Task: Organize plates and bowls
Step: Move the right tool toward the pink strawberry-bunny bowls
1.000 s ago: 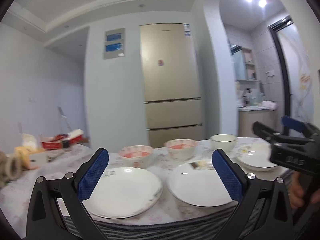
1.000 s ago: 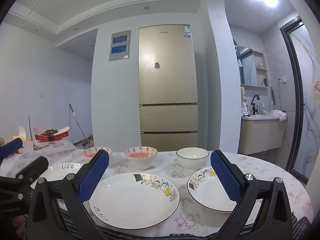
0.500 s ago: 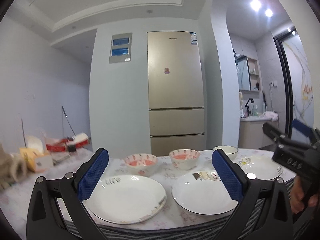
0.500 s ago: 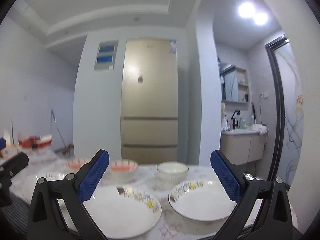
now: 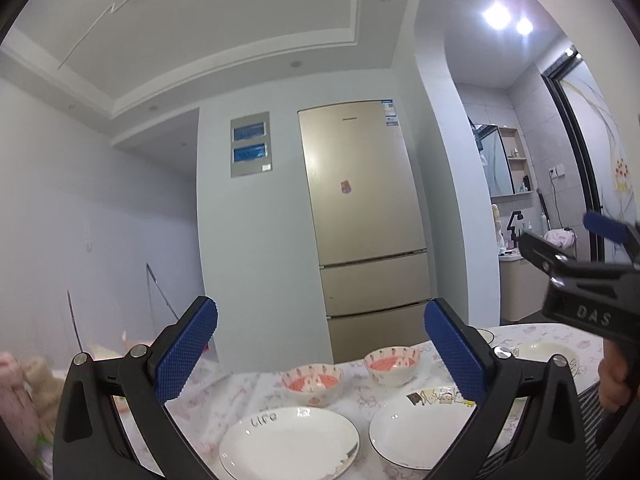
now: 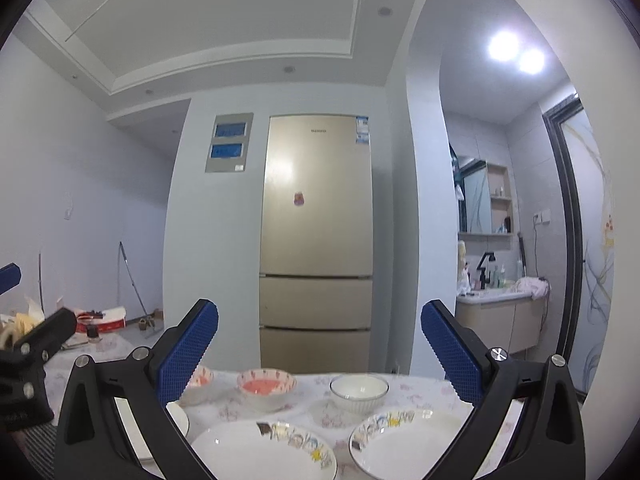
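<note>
Kitchen table point(image 6: 420, 394) holds plates and bowls unstacked; your left gripper point(image 5: 320, 354) and right gripper point(image 6: 319, 352) hover wide open, empty. You're pre-grasp, I'd guess: drop toward the nearest plate point(image 5: 288, 446).

table point(image 6: 424, 394): three plates in the near row, left plate point(image 5: 288, 446), middle plate point(image 6: 260, 458), right plate point(image 6: 404, 444). three bowls in the row behind: left bowl point(image 5: 313, 384), middle bowl point(image 6: 266, 390), right bowl point(image 6: 359, 390). fridge point(image 6: 316, 240) behind the table; washbasin counter point(image 6: 496, 320) to its right.
</note>
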{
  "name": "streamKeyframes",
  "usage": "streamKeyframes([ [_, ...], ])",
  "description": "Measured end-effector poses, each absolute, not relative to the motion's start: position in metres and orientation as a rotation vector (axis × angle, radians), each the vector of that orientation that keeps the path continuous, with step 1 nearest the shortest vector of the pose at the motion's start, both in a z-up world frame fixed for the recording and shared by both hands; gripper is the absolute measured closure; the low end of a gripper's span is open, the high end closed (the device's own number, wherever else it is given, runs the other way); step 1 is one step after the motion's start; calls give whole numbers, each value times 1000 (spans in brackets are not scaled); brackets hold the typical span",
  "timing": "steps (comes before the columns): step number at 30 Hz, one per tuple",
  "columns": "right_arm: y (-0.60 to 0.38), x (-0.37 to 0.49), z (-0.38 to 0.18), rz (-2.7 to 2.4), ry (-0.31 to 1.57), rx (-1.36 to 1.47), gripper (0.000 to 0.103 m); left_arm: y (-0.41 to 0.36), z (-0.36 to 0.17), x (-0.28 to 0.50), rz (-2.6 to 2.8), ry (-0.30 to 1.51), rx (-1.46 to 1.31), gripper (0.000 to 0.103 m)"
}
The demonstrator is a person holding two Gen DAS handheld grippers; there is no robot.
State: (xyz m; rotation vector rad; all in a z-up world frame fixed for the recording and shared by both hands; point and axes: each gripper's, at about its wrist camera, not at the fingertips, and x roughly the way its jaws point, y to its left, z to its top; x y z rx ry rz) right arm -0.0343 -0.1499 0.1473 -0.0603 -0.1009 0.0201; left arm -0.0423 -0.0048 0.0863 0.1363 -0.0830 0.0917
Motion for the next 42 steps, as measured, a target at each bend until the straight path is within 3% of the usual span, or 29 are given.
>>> streamKeyframes([
  [7,-143,-30,168,45,-120,-52,0,-7,92,-29,69,-38,127,0],
  [13,-146,-4,168,67,-26,-40,0,2,97,-16,93,-28,79,0],
  [36,-129,113,77,212,320,-64,0,35,37,51,112,305,112,0],
  [42,-114,147,110,260,345,-99,0,52,68,82,126,310,134,0],
])
